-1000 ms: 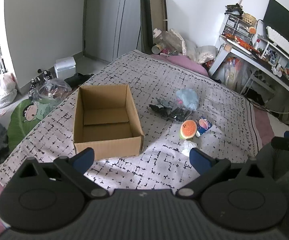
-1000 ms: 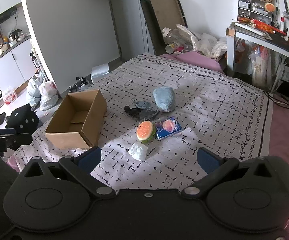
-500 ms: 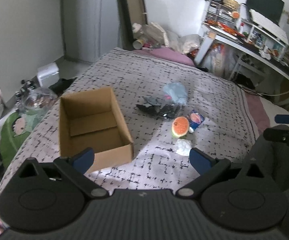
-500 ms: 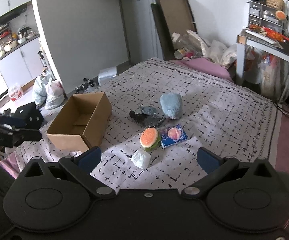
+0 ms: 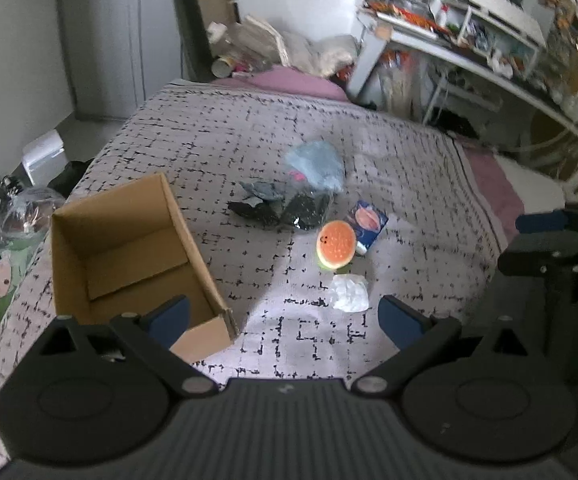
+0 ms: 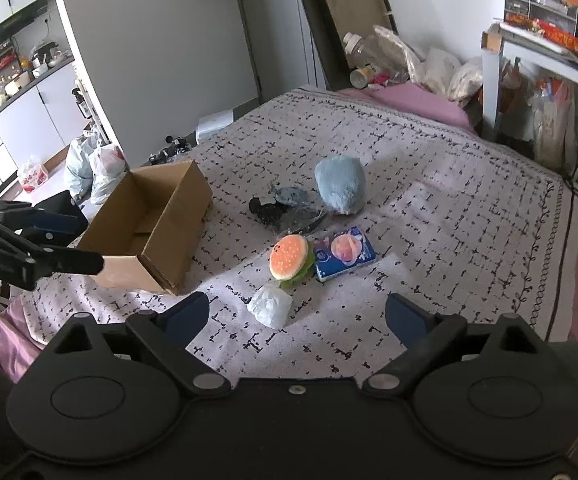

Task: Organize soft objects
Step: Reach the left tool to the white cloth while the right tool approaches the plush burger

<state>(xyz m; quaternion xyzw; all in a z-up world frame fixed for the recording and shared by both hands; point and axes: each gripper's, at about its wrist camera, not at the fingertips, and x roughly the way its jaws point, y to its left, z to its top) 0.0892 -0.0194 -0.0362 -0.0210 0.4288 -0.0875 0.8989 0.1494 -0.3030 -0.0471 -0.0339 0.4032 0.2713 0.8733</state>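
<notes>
An open cardboard box (image 5: 129,252) (image 6: 157,228) stands empty on the bed's left side. To its right lie a white crumpled soft lump (image 5: 349,292) (image 6: 269,305), an orange burger plush (image 5: 336,244) (image 6: 289,257), a blue tissue pack (image 5: 369,224) (image 6: 344,253), a dark bagged bundle (image 5: 285,204) (image 6: 285,210) and a light blue plush (image 5: 316,164) (image 6: 340,185). My left gripper (image 5: 283,316) is open and empty, above the bed's near edge. My right gripper (image 6: 297,314) is open and empty, just short of the white lump.
The patterned bedspread (image 6: 449,208) covers the bed. A cluttered desk (image 5: 469,28) stands to the right, bags and bottles (image 6: 389,60) at the far end, plastic bags (image 6: 93,164) on the floor to the left. The other gripper shows at each view's edge (image 5: 561,248) (image 6: 21,248).
Both grippers have moved forward and lower over the bed, so the objects look nearer. The left view has swung right. Nothing on the bed has moved.
</notes>
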